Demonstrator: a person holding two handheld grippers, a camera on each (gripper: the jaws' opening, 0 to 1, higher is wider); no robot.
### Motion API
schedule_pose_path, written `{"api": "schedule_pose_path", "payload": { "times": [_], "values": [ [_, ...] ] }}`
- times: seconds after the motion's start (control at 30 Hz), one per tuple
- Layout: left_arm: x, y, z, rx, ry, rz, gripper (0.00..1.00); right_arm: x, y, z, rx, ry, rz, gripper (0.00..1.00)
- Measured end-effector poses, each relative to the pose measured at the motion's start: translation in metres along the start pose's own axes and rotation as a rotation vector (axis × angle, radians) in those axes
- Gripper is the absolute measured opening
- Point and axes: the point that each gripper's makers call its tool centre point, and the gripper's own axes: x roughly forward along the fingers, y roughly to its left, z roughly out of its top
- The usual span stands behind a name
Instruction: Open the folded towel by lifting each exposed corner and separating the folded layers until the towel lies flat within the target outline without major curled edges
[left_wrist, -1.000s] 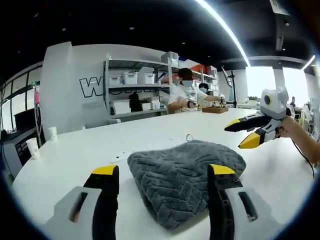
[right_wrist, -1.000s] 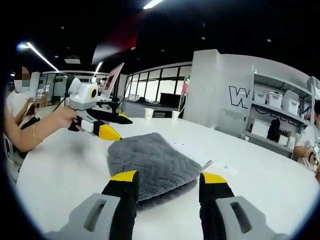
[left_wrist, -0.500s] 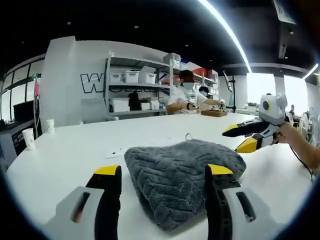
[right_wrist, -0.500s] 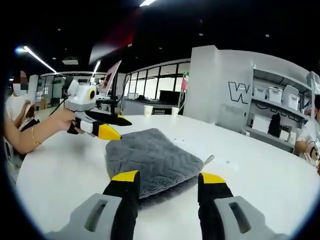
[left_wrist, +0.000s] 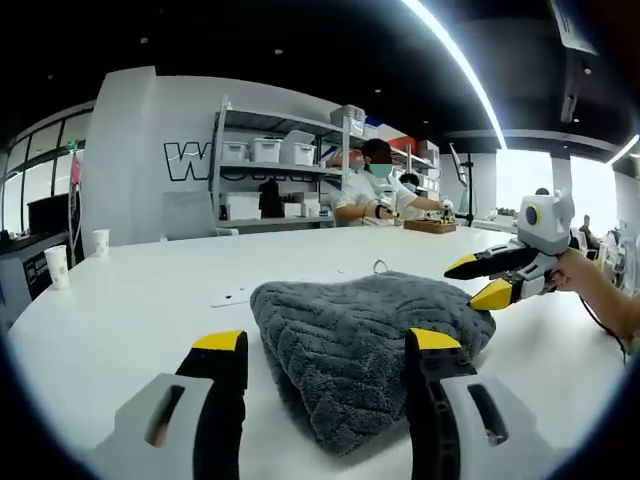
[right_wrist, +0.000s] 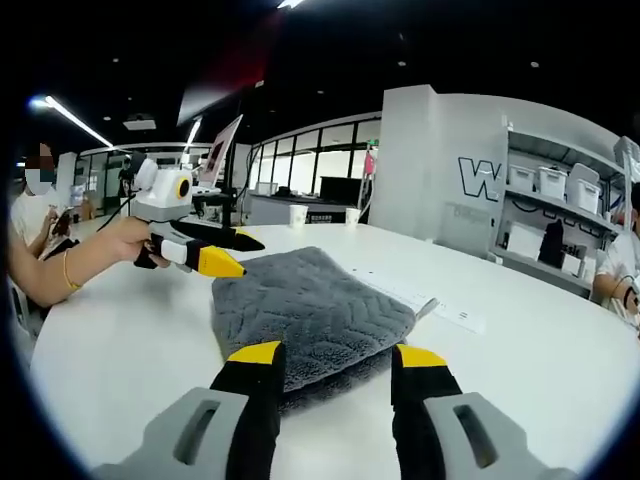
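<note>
A folded grey towel (left_wrist: 365, 340) with a chevron weave lies on the white table (left_wrist: 130, 310). In the left gripper view my left gripper (left_wrist: 325, 342) stands open just in front of the towel's near edge, its yellow-tipped jaws on either side of it. The right gripper (left_wrist: 483, 279) comes in from the right, open, by the towel's far right corner. In the right gripper view my right gripper (right_wrist: 331, 354) is open at the near edge of the towel (right_wrist: 305, 305), and the left gripper (right_wrist: 226, 252) hovers open at its far left edge, held by a hand.
Shelves with white bins (left_wrist: 265, 152) line the far wall. People (left_wrist: 372, 190) sit at the table's far end beside a wooden tray (left_wrist: 430, 226). Paper cups (left_wrist: 58, 266) stand at the left edge. A strip of paper (right_wrist: 445, 310) lies right of the towel.
Both views have dropped lower and closer to the table. The towel lies as before and both grippers stay open.
</note>
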Motion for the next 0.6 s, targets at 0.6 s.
{"api": "schedule_pose_path", "payload": {
  "times": [0.6],
  "values": [
    [0.0006,0.0057,-0.0061,-0.038,-0.014,0.017,0.62,0.0017,0.0049,-0.0034,-0.004,-0.015,0.003,0.30]
  ]
}}
